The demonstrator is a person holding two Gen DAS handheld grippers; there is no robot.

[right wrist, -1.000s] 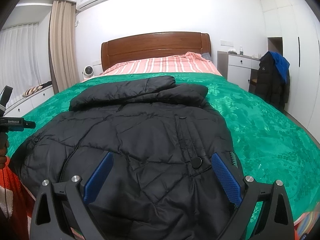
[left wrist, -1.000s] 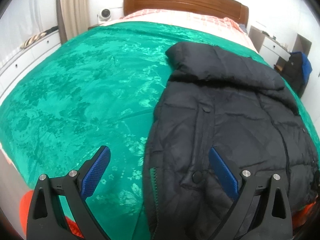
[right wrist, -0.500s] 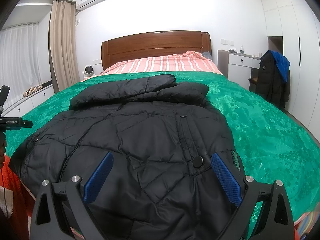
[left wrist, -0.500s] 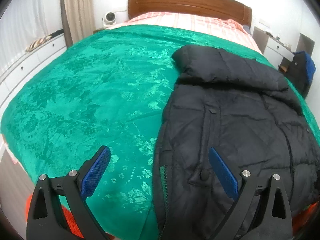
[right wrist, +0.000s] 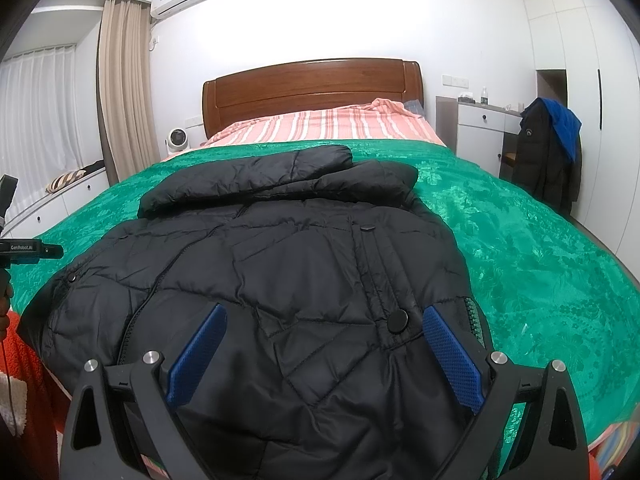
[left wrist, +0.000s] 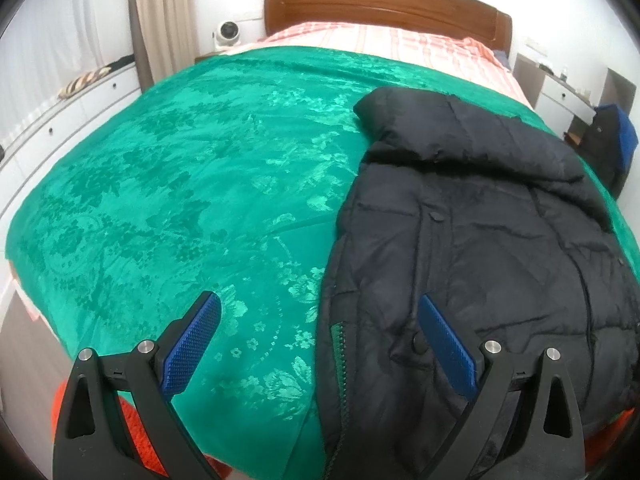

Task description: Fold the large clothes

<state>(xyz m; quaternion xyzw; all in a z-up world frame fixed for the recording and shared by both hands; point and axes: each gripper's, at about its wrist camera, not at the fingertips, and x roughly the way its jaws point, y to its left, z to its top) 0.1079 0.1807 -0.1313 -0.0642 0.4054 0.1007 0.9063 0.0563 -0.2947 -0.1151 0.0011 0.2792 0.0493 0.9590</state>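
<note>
- black puffer jacket [right wrist: 288, 280] lies flat on green bedspread [left wrist: 180, 184], hem at the bed's foot edge, hood toward the headboard [right wrist: 312, 84]
- left gripper [left wrist: 320, 344]: fingers apart, gripping nothing, straddling jacket's zipper edge
- right gripper [right wrist: 320, 348]: fingers apart, empty, over hem

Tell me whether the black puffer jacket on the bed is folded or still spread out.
Partly folded. The black puffer jacket lies flat on the green bedspread, sleeves tucked out of sight; its body is not yet doubled over.
</note>
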